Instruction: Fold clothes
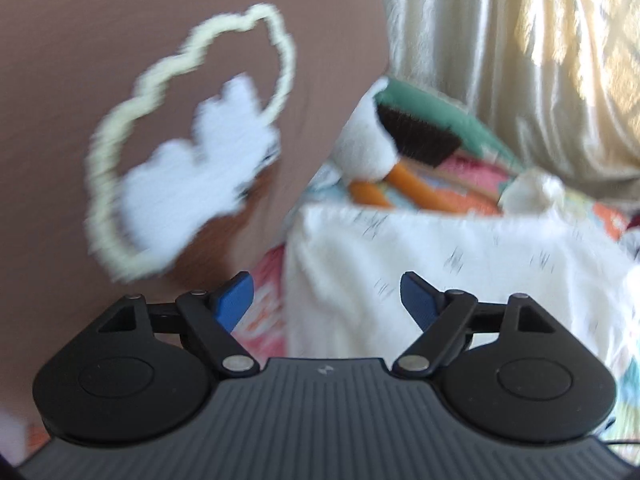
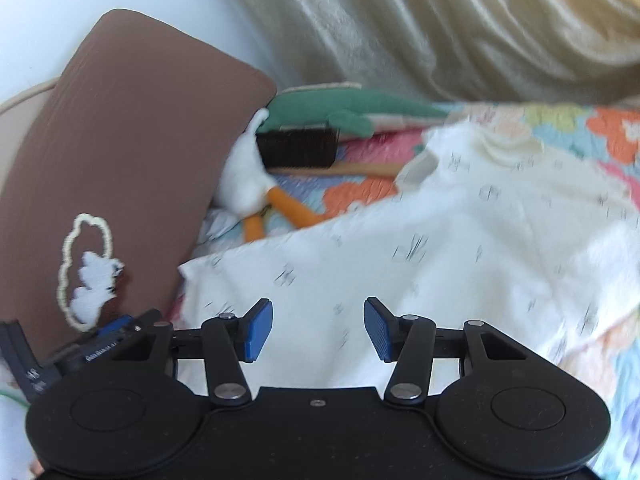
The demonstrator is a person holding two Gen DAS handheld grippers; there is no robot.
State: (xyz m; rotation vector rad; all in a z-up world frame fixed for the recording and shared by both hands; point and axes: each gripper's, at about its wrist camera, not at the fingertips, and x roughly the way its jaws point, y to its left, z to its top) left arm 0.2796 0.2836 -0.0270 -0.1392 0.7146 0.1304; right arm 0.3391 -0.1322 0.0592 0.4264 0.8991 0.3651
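Observation:
A cream-white garment (image 2: 460,240) with small dark marks lies spread on a flowered quilt (image 2: 600,128). It also shows in the left wrist view (image 1: 440,272). My right gripper (image 2: 318,328) hovers over the garment's near edge, open and empty. My left gripper (image 1: 326,300) is open and empty at the garment's left edge, next to a brown pillow (image 1: 140,60). Part of the left gripper (image 2: 92,344) shows at the lower left of the right wrist view.
The brown pillow (image 2: 120,140) with a cloud patch leans at the left. A white plush duck with orange legs (image 2: 248,176), a dark brush (image 2: 298,146) and a green plush toy (image 2: 352,106) lie behind the garment. Cream curtains (image 2: 440,20) hang at the back.

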